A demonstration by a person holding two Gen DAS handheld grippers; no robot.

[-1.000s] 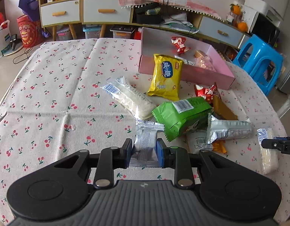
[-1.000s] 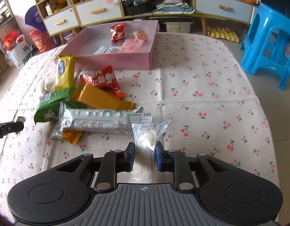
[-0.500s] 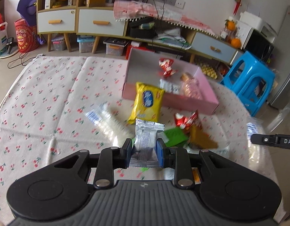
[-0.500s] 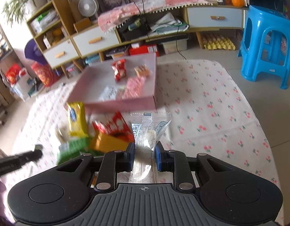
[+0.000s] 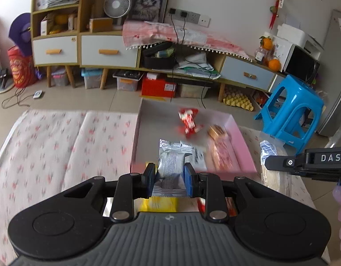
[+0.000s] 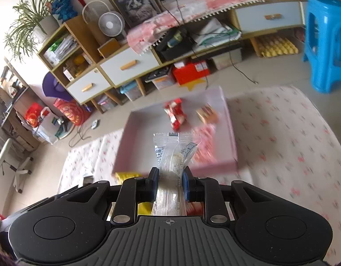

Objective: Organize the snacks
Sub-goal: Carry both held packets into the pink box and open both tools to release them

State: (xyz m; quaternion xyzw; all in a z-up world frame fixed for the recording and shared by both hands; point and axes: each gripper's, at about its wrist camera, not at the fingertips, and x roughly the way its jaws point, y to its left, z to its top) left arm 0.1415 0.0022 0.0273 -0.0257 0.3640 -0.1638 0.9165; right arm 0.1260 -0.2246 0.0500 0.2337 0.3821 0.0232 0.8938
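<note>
Cherry-print worktop point(image 5: 59, 137), pink box point(image 5: 245, 148) ahead. Left gripper point(image 5: 169, 178) fingers pinch silver packet point(image 5: 171, 161); right gripper point(image 6: 169, 182) fingers clamp clear packet point(image 6: 173, 155). Risk: slick wrappers slip mid-carry, or early release drops them short of box.

Left gripper point(image 5: 168, 178) clamped, angled downward; right gripper point(image 6: 169, 182) clamped, angled downward, rolled slightly.

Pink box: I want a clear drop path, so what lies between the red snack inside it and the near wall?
In the left wrist view, pink-patterned packets lie there in the pink box, behind the red snack.
</note>
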